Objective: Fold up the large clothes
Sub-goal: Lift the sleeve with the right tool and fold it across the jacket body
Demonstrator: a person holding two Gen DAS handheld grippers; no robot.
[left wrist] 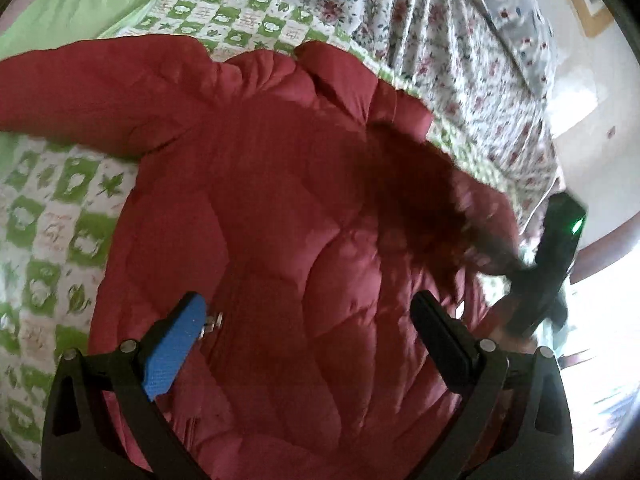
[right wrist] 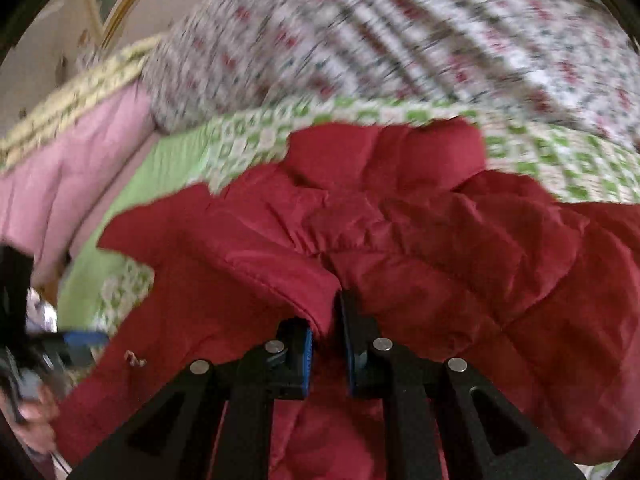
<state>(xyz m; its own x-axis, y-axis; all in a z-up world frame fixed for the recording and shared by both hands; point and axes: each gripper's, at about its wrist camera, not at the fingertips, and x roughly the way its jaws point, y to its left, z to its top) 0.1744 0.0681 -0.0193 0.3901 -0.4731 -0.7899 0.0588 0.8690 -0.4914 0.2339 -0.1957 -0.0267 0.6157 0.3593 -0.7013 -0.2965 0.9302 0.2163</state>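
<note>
A red quilted puffer jacket [left wrist: 280, 208] lies spread on a green-and-white checked quilt [left wrist: 48, 216], one sleeve stretched to the left. My left gripper [left wrist: 310, 320] hovers over the jacket's body, open, with nothing between its fingers; a metal zip pull [left wrist: 212, 322] sits beside its blue pad. In the right wrist view my right gripper [right wrist: 326, 320] is shut on a folded edge of the red jacket [right wrist: 400, 232]. From the left wrist view the right gripper [left wrist: 548, 268] is a blurred black shape at the jacket's right side, trailing a dark blurred strip of the jacket.
A floral duvet [left wrist: 460, 60] is bunched along the far side of the bed. A pink padded edge [right wrist: 60, 184] and a plain green sheet [right wrist: 172, 160] lie to the left. The left gripper [right wrist: 64, 344] and a hand [right wrist: 36, 412] show at the lower left.
</note>
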